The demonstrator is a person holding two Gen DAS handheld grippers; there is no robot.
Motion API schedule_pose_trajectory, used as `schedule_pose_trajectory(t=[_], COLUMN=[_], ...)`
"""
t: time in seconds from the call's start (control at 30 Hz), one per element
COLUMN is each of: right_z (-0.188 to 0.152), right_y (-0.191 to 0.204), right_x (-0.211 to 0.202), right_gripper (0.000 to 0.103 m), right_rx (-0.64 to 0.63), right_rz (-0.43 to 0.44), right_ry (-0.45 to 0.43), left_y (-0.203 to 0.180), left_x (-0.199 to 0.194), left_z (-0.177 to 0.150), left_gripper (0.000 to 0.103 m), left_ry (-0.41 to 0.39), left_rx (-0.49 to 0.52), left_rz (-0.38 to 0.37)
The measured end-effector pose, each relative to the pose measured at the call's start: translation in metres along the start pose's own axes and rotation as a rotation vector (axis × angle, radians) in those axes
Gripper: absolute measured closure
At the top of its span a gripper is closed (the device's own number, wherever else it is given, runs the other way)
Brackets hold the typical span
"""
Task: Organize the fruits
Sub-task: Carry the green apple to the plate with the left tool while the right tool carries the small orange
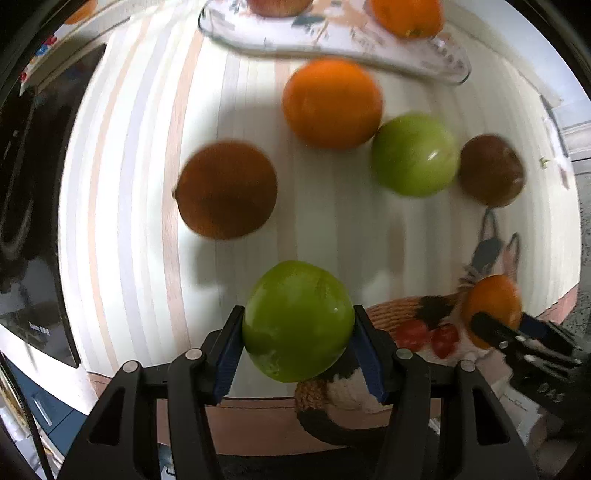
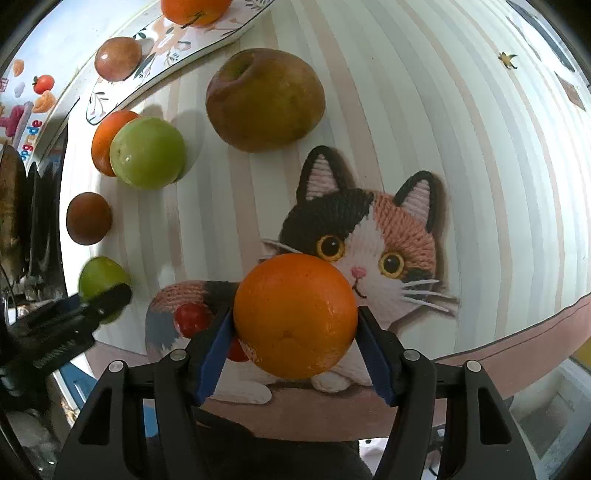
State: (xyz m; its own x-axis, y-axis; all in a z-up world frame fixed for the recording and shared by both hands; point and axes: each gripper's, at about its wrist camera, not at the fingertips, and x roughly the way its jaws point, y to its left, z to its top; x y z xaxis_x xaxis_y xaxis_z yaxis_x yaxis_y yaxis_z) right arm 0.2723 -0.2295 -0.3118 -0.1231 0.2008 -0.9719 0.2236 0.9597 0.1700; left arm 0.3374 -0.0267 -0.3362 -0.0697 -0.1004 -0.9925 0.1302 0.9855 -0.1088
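My left gripper is clamped on a green apple, its blue pads pressed to both sides; my right gripper is clamped the same way on an orange. Only the right wrist view shows the whole cat picture on the striped mat, with a big brownish-green apple ahead of my right fingers. The left view catches just the cat's ears and tail, off to the right.

Ahead of my left gripper four loose fruits lie on the mat: one orange, one green apple and two dark brown ones. On the plate beyond them sit two more, a red one and an orange one, both cut off by the frame's top edge. The left view is blurred.
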Motion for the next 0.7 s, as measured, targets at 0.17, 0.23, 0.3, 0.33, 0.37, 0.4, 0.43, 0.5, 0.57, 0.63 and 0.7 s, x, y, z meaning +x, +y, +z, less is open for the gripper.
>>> schedule_pose_trajectory(t=[0.17,0.23,0.3,0.33,0.37,0.4,0.43,0.5,0.57,0.63,0.7], right_z=[0.007,0.016,0.03,0.04,0.053,0.067,0.083,0.114,0.15,0.184,0.221], right_y=[0.006,0.011,0.018,0.023,0.03,0.036,0.044,0.07,0.094,0.115,0.136], right_x=[-0.03,-0.048,-0.065,-0.073,-0.08,-0.088,-0.095,-0.106,-0.114,-0.112,-0.104], right_gripper=[0.035,0.036,0.035,0.035,0.035,0.035,0.035,0.035,0.035,0.035,0.035], right_rx=[-0.007,-0.013,-0.018,-0.021,-0.029,-0.035,-0.045,-0.086,-0.138,-0.169,-0.19], right_rz=[0.043,0.072,0.11,0.132,0.155,0.173,0.189,0.199,0.18,0.156,0.135], right_ry=[-0.039,-0.063,-0.083,-0.091,-0.099,-0.105,-0.114,-0.141,-0.163,-0.167,-0.15], left_y=[-0.002,-0.001,0.002,0.004,0.005,0.008,0.01,0.02,0.033,0.037,0.041], left_x=[-0.046,-0.07,-0.093,-0.101,-0.108,-0.113,-0.115,-0.116,-0.112,-0.103,-0.094], left_z=[0.014,0.027,0.044,0.055,0.065,0.075,0.084,0.104,0.121,0.139,0.153], left_gripper=[0.05,0.05,0.049,0.05,0.05,0.05,0.05,0.05,0.05,0.05,0.05], left_ry=[-0.079,-0.121,-0.164,-0.183,-0.202,-0.219,-0.231,-0.242,-0.24,-0.23,-0.219], left_rx=[0.001,-0.006,-0.012,-0.015,-0.018,-0.023,-0.033,-0.06,-0.091,-0.126,-0.156], left_rz=[-0.053,-0.073,-0.08,-0.075,-0.062,-0.042,-0.026,-0.001,0.009,0.013,0.016])
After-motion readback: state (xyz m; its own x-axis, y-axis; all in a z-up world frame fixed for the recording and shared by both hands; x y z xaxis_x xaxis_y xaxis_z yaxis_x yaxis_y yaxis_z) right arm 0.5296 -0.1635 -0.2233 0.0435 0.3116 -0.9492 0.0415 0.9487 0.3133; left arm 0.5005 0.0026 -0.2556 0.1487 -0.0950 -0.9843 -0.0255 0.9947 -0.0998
